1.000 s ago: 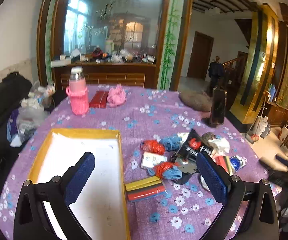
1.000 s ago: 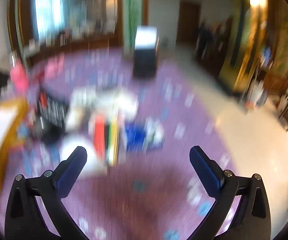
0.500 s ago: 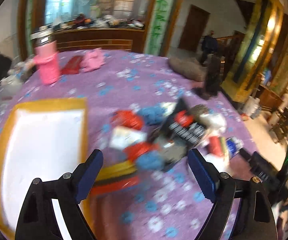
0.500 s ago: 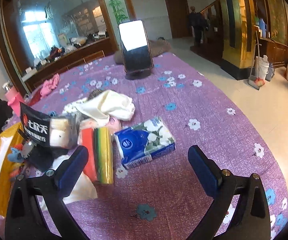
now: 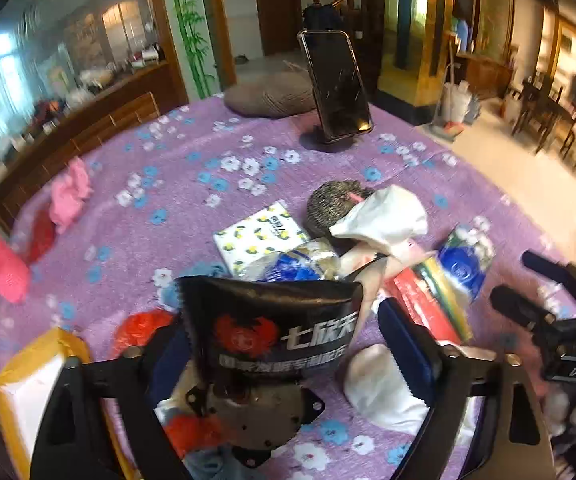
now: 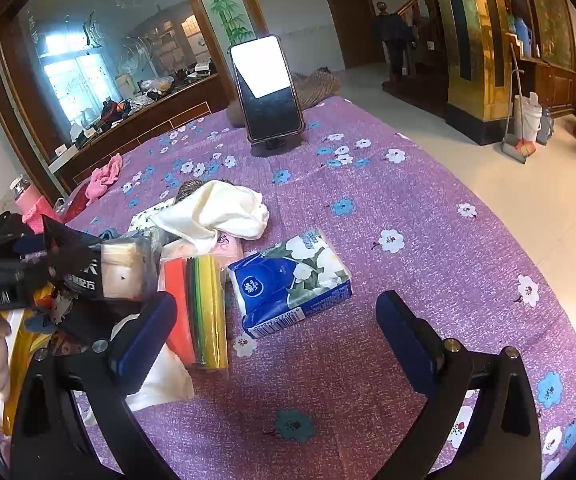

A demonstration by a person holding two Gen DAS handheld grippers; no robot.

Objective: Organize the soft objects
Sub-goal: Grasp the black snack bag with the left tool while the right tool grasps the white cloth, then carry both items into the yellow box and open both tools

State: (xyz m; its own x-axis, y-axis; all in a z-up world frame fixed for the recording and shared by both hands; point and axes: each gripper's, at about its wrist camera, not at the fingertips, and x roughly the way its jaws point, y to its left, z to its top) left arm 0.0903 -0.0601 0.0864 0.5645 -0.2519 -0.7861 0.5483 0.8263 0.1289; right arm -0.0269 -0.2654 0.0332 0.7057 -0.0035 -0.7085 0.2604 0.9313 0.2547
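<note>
The left gripper (image 5: 284,352) was closing its fingers (image 5: 403,344) around a black pouch (image 5: 272,328) atop the pile on the worktop (image 5: 192,200), apparently not yet pinching it, though blur hid the near pad. The slick pouch could slip, or a red bundle (image 5: 140,330) beside it snag. The right gripper (image 6: 276,332) hung open and empty near the blue tissue pack (image 6: 291,280).

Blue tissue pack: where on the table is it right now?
In the right wrist view the blue tissue pack lies flat mid-table on the purple cloth, just right of the striped roll, below the white cloth.
</note>
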